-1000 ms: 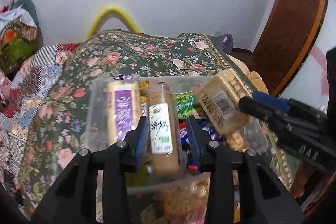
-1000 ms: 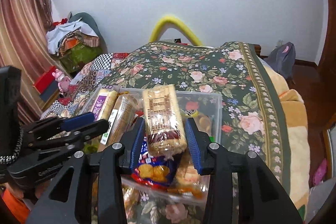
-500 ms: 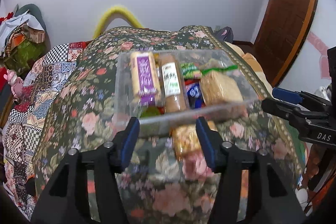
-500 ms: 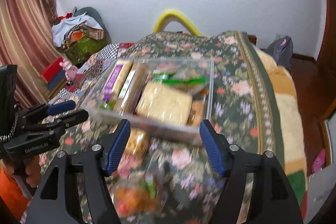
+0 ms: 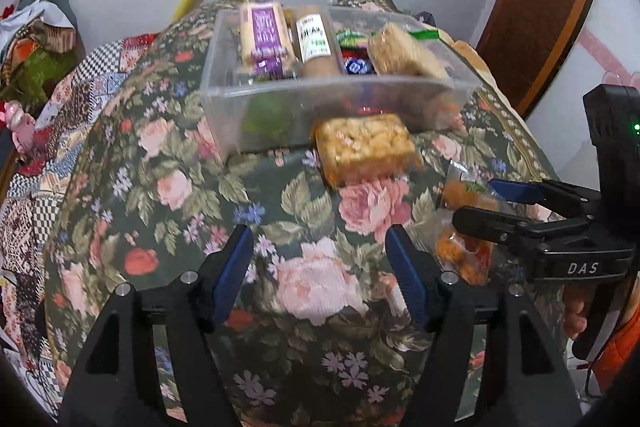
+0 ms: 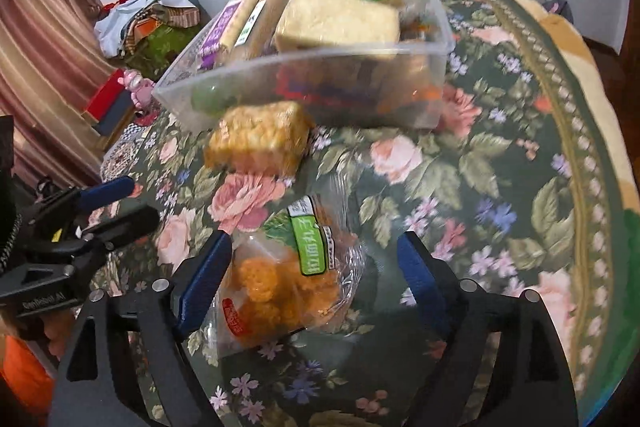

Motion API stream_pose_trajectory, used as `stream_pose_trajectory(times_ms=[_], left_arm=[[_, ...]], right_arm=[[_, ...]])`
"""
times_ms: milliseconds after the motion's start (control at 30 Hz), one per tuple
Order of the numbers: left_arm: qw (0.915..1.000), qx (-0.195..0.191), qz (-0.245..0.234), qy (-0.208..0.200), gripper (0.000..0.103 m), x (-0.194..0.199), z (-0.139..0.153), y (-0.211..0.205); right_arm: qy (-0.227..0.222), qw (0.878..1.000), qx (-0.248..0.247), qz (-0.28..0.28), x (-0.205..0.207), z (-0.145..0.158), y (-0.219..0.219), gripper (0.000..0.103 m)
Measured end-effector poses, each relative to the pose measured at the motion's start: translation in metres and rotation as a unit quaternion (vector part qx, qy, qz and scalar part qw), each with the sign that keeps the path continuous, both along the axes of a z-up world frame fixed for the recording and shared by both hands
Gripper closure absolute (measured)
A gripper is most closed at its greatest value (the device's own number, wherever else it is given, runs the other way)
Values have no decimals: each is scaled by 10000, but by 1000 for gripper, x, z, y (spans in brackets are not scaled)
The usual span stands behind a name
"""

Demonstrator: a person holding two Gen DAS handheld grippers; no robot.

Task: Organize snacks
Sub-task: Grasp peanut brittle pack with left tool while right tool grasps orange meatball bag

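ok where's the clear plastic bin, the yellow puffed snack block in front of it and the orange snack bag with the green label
clear plastic bin [image 5: 280,95]: left wrist view, front wall
yellow puffed snack block [image 5: 366,147]: left wrist view, top face
orange snack bag with green label [image 6: 280,291]: right wrist view, orange pieces near the middle

Floral bedspread [image 5: 168,183] w/ clear bin [image 5: 280,99], 2 snack packs [image 5: 366,147] [image 6: 280,279].

Both grippers are black with blue finger pads [image 5: 234,267] and silver screws; the right gripper [image 5: 472,203] reads "DAS"; an orange sleeve [image 5: 616,355] shows.
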State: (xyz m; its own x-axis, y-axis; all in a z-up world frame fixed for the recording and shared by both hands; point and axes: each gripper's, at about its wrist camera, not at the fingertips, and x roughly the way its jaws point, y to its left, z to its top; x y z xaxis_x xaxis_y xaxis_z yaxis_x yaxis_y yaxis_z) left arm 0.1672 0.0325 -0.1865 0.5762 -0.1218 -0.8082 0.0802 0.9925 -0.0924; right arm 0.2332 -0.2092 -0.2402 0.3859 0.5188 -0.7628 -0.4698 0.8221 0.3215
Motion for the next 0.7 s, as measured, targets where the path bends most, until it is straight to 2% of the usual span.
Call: stream_pose_trajectory(times_ms=[133,167,267,533,700], left_arm=[[9999,-100,-4,89,35,7,-7,-5],[9999,-123,-2,95,35,9,-8,-6],[9997,-184,17,145,35,20,-12,-12],[9998,25,-80,200,35,51,-19,-38],[9997,-55,-117,227,33,66,-22,-45]], right_arm=[[25,9999,125,13,-4,-6,1,22],[16,9998,175,15,-5,-6,0,27],[85,9987,460,179,-8,-6,-4,52],[-322,9992,215,-44,-7,3,-16,56],[-467,9985,102,-268,-1,7,-32,56]])
